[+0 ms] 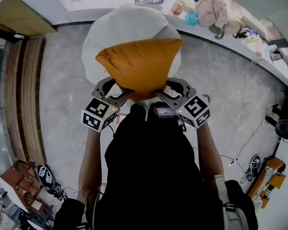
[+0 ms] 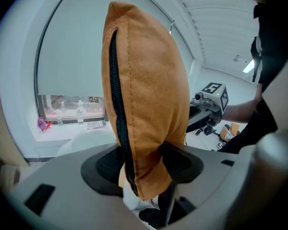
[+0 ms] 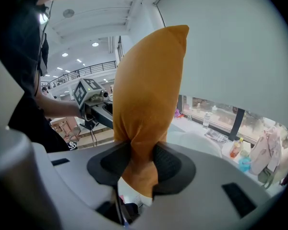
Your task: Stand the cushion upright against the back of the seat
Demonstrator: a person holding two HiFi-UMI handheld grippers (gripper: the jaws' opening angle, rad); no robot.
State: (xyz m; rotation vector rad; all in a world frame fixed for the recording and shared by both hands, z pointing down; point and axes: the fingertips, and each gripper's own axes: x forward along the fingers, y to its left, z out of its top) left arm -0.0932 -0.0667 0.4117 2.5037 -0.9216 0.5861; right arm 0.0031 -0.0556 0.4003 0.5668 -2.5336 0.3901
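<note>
The cushion (image 1: 139, 63) is plain orange-ochre with a black zip (image 2: 119, 123). The seat (image 1: 120, 25) is plain white. The left gripper (image 1: 119, 91) and right gripper (image 1: 167, 91) have grey bodies and black, finely textured fingers (image 2: 105, 164). Each marker cube (image 1: 99, 113) carries black square patterns on white. The floor (image 1: 62, 80) is mottled grey. The person's top (image 1: 149, 157) is black.

Cushion (image 1: 139, 63): orange matt cloth, suede-like; black zip (image 2: 116, 90). Left gripper (image 2: 144, 163), right gripper (image 3: 143, 164): grey matt plastic, black ribbed pads (image 3: 169, 166). Floor (image 1: 221, 80): grey, smooth, mottled.
</note>
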